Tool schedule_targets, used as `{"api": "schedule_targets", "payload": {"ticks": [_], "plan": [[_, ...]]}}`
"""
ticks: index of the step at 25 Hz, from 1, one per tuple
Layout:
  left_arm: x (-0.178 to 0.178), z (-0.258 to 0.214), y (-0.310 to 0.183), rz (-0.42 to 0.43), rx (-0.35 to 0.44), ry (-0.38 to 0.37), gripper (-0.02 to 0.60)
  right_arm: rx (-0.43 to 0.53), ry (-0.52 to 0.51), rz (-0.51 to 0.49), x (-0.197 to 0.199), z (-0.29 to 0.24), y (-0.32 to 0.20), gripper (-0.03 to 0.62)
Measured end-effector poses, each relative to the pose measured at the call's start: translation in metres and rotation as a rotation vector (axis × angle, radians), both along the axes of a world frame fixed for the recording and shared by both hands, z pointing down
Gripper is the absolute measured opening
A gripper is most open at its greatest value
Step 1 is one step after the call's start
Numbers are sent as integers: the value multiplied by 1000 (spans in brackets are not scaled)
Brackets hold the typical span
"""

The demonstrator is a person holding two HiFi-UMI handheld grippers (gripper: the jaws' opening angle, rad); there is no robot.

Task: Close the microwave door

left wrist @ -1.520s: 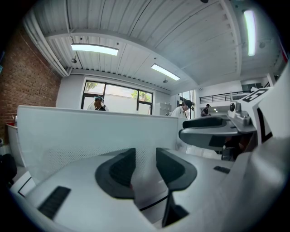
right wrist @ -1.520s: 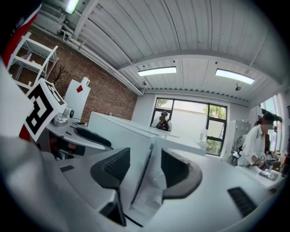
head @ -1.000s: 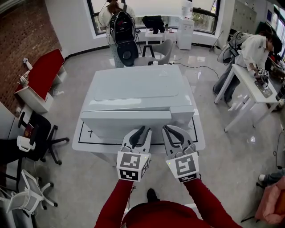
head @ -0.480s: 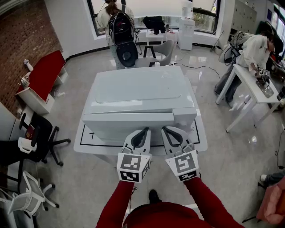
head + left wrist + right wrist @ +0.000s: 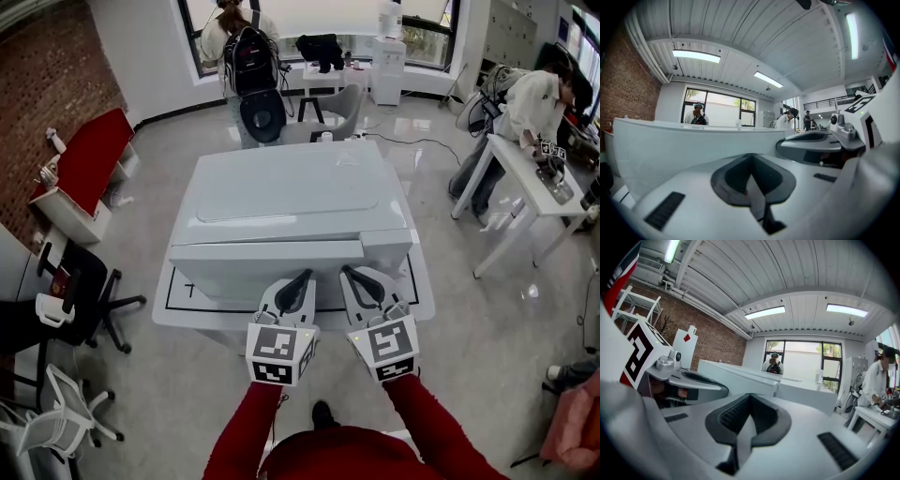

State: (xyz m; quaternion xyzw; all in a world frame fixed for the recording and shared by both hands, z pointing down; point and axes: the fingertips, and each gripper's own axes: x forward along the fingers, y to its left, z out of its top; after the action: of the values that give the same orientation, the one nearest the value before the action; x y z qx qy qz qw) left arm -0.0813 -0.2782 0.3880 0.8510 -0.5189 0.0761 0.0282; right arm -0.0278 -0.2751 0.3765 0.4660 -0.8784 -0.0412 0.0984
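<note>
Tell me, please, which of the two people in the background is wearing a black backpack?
The standing person at the head view's top, back turned; the other person, in a white shirt, bends over a white table at right, without one.

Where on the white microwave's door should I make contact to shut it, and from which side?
No handle shows on the white microwave door, only a broad flat front, so push rather than pinch. Press its right end, beside the white control panel, straight from the front; hinge probably left. The left tool and right tool are shut and face it.
</note>
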Motion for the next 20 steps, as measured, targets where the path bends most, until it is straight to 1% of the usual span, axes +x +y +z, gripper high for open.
{"api": "schedule_targets", "payload": {"ticks": [10,16,20], "plan": [[0,-2,-5,-24,-4,-8,9,-10,-8,31,0,-2,-6,12],[0,-2,-14,-54,-19,15,9,-33,-28,57,1,-2,-17,12],[1,-2,-14,-50,-20,19,9,-31,-28,65,4,-1,-19,12]]}}
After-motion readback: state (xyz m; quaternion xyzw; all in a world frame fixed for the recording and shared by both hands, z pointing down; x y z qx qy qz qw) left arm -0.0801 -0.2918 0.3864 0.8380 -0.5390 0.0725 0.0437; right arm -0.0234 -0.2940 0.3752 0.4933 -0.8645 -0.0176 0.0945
